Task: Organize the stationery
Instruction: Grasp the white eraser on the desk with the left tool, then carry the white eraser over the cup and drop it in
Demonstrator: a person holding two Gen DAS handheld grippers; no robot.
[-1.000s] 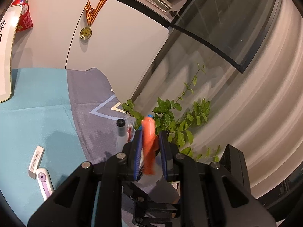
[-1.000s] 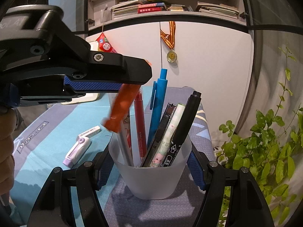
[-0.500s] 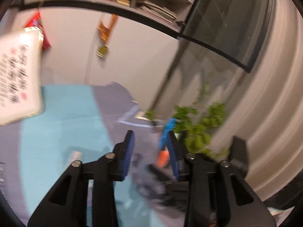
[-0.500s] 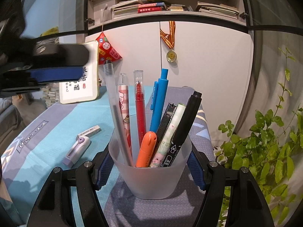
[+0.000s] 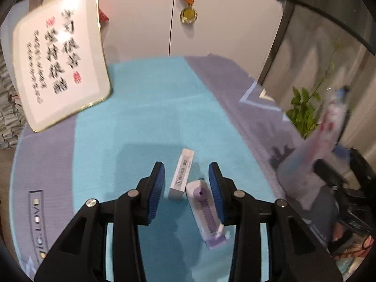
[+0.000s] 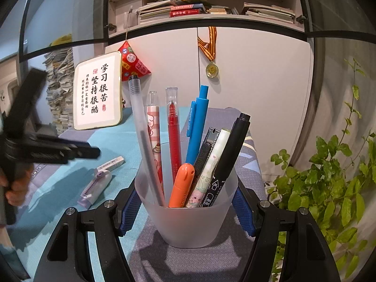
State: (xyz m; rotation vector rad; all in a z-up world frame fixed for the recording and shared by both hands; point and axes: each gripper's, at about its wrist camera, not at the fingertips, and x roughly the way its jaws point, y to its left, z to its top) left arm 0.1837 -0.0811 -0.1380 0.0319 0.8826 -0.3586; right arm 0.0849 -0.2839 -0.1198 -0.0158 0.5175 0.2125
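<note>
Left hand-held gripper (image 5: 185,178) spread above eraser (image 5: 182,174).

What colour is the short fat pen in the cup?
Orange. The short pen stands in the frosted cup, seen best in the right wrist view.

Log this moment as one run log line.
left gripper: open over eraser and correction tape | right gripper: around pen cup | orange pen: in cup
</note>
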